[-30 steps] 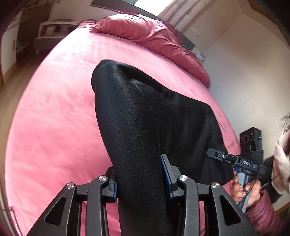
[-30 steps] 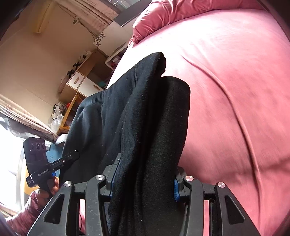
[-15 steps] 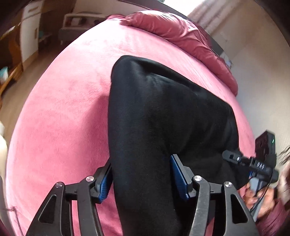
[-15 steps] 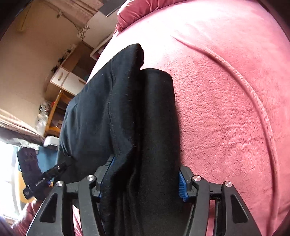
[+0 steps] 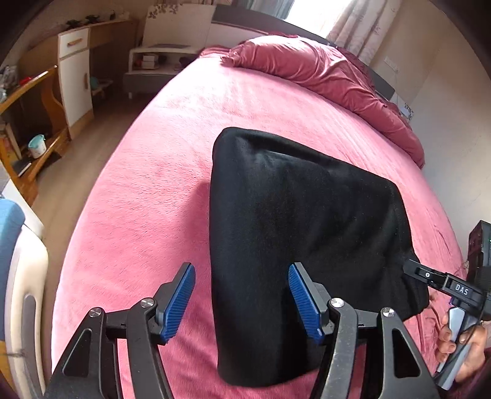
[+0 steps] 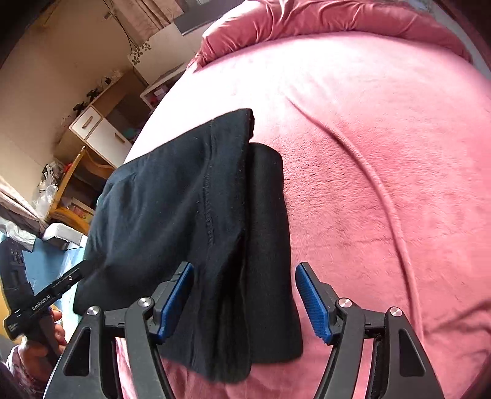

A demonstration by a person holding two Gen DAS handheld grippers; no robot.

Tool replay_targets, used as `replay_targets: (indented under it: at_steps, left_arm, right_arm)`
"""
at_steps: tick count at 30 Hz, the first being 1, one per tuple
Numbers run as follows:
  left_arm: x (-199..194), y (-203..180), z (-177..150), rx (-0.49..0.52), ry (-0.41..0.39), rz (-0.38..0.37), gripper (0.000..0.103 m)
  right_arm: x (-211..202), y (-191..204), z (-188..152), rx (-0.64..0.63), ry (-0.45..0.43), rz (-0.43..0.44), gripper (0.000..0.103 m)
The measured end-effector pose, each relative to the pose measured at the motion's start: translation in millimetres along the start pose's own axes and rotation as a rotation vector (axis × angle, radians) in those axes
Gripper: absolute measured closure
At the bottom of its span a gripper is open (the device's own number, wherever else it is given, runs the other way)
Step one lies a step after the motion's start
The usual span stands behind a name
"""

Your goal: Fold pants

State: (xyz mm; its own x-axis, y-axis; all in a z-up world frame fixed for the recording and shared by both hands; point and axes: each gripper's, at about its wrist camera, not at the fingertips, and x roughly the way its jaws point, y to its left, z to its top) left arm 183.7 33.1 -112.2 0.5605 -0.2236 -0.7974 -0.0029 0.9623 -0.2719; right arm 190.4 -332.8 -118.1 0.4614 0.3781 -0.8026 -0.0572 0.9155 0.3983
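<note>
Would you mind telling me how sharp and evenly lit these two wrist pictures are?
Left wrist: sharp, window overexposed, fisheye curves the bed, corners dark. Right wrist: sharp, black pants lose fold detail in shadow, the blanket glares pale toward the right.

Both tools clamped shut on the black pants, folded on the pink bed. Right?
Not quite. The black pants do lie folded on the pink bed, but neither tool is clamped. The left tool and right tool have just been opening; their blue pads stand clear of the cloth between them. The left wrist and right wrist views show the gaps.
</note>
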Motion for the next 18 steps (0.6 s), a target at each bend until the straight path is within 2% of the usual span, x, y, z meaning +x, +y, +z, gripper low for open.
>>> replay_targets:
  at_steps: [3,5,7,10,18]
  left_arm:
    - [2,-8,-7,0.031,-0.001,0.044,0.038]
    - [7,-14,-14,0.058,0.005,0.07,0.038]
    - [5,-17,-17,0.058,-0.001,0.072,0.038]
    - [-6,-22,-19,0.057,-0.023,0.076,0.038]
    - [-47,-42,-34,0.111,-0.115,0.089,0.038]
  right_arm:
    - [-3,1,-10,-0.018,0.013,-0.006,0.031]
    - [7,3,-18,-0.035,0.03,-0.077,0.03]
    - [15,-3,-23,-0.012,0.033,-0.094,0.026]
    - [8,-15,-26,0.04,0.01,-0.077,0.023]
    - [-26,7,-28,-0.028,-0.09,-0.229,0.023]
